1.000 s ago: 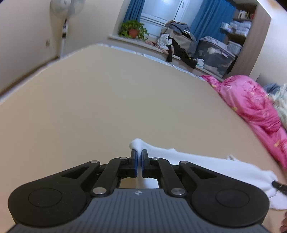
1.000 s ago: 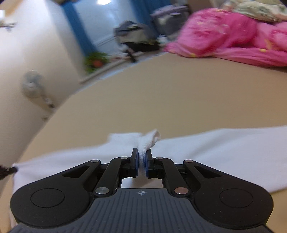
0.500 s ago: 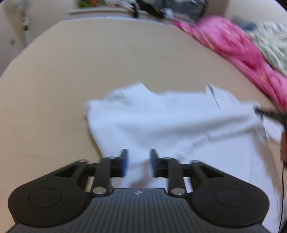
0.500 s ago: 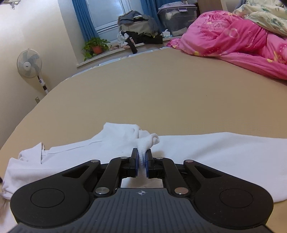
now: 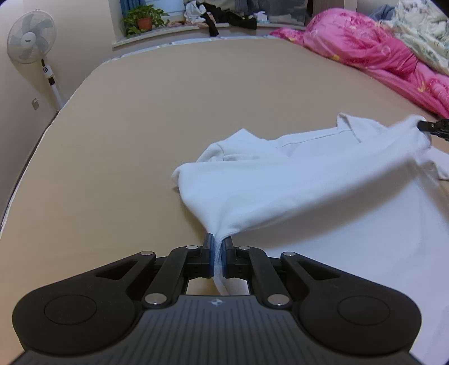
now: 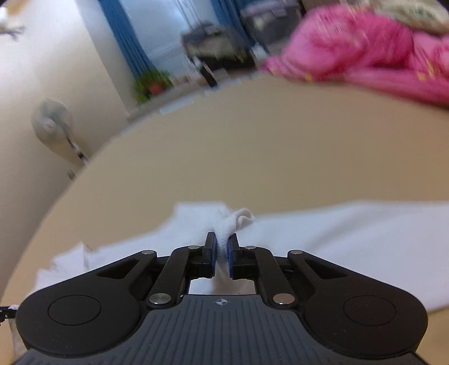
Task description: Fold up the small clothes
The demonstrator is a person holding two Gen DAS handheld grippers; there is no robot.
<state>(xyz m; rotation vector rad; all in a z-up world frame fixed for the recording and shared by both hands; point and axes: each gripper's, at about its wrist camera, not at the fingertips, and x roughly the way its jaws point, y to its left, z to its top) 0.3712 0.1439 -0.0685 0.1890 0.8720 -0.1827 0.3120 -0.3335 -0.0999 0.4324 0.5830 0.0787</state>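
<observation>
**Both grippers pinched the white garment on the bed**

A white knitted cotton garment lay spread on the tan, smooth-sheeted bed, toward its near right part, with one end bunched and lifted off the sheet.

The left gripper had its fingers closed on a gathered fold of the white cloth, which ran taut from the pads up into the body of the garment. The log's figures showed its jaws just closing, and the cloth sat between them.

The right gripper had its fingers clamped on a ribbed white edge of the same garment, a small loop of it poking out beyond the tips. Its black tip also showed in the left wrist view, at the garment's far right end.

A crumpled pink quilt lay along the bed's far right edge. A white standing fan stood beyond the bed's left edge, and a potted green plant sat on the window ledge past the far edge.
</observation>
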